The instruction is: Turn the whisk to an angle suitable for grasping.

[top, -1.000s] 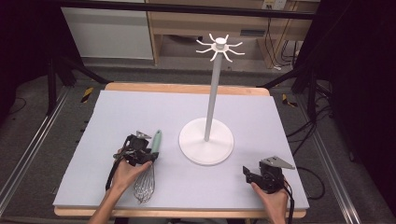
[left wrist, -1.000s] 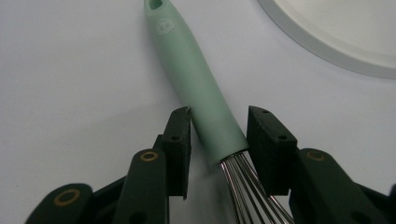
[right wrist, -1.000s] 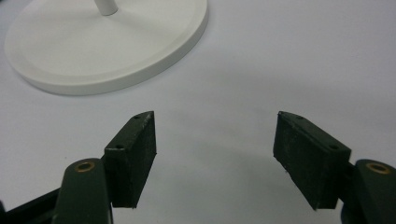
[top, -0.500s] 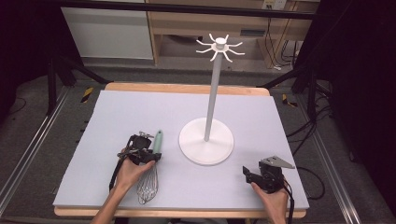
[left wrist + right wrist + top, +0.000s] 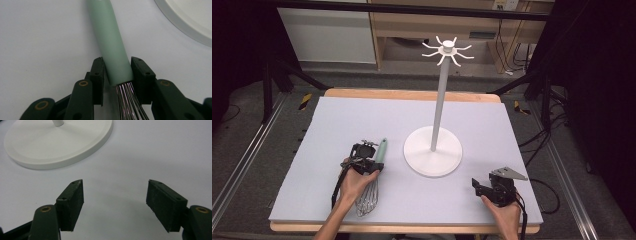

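The left gripper [image 5: 117,72] is seen clamped on the whisk [image 5: 110,42]: in the left gripper view the two black jaws stand on either side of the pale green handle, at its lower end just above the point where the steel wires [image 5: 127,97] emerge, and both pads are pressed against it. These jaws have just been closing, with the handle between them. Beyond the jaws the handle runs straight ahead along the lavender table mat [image 5: 45,32]; behind them the wires pass back under the gripper body. To the far right of the jaws, the rim of the white stand base [image 5: 185,22] is seen, apart from the whisk. In the high view the whisk [image 5: 374,175] lies flat on the mat — handle away from the person, wire head [image 5: 366,200] toward the person — with the left gripper [image 5: 364,159] across its handle and the left hand [image 5: 357,180] behind it. The right gripper [image 5: 115,197] is seen with its jaws apart and nothing between them; bare mat lies under the gap, and the stand base [image 5: 57,145] lies ahead and to the left of the jaws, untouched. In the high view the right gripper [image 5: 482,187] rests low near the front right of the mat — well apart from the whisk.
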